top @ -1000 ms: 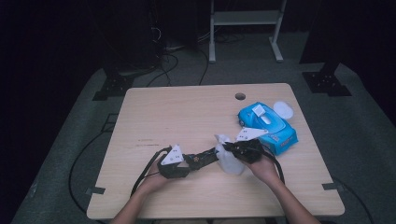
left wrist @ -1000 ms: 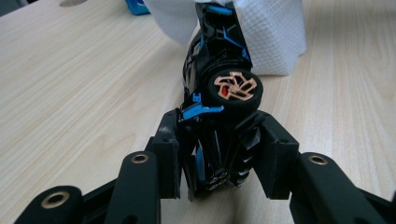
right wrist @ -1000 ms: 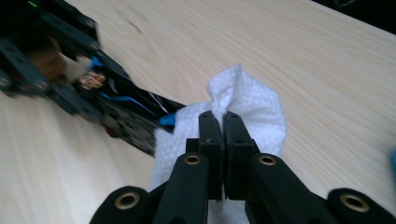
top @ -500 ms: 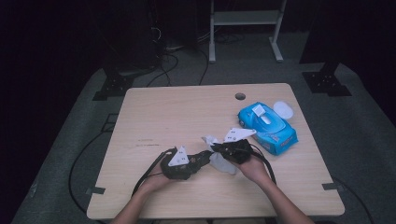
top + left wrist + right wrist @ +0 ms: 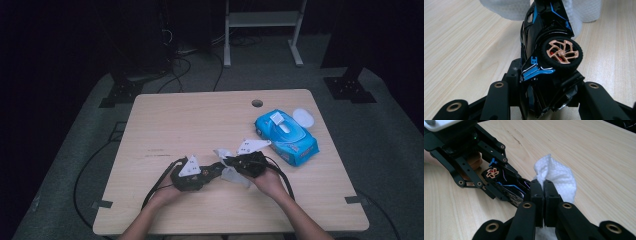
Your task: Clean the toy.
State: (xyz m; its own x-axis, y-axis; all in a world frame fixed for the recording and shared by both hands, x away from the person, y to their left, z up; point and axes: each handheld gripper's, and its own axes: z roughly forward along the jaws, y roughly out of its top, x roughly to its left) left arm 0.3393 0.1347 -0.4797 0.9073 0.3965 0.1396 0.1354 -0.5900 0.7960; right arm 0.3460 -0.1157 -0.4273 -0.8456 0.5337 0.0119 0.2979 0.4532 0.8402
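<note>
Fingers first: both pairs were clamped, those of the left gripper (image 5: 212,172) on a black toy car (image 5: 546,62) and those of the right gripper (image 5: 234,164) pressed together on a white wipe (image 5: 559,177). From largest to smallest, the scene ran like this. A pale wooden table (image 5: 190,120) carried everything, with a small round hole (image 5: 257,103) near its far edge. Toward its right side lay a blue pack of wipes (image 5: 287,136), its white lid (image 5: 303,118) flipped open beside it. Near the front edge the person's two hands met around the middle of the table, the left hand (image 5: 167,192) and the right hand (image 5: 270,182) each gripping its tool, a black cable (image 5: 155,187) trailing from the left one. In the left gripper view the car stood nose-up between the black fingers (image 5: 499,100), held by its body, blue trim along its side and a copper-spoked wheel (image 5: 561,52) facing the camera, with the wipe just behind it. In the right gripper view the closed fingers (image 5: 537,195) pinched a bunched fold of the wipe, which rose above their tips and sat just beside the car's end; whether cloth and car actually touched was hard to judge there, though they looked in contact.
</note>
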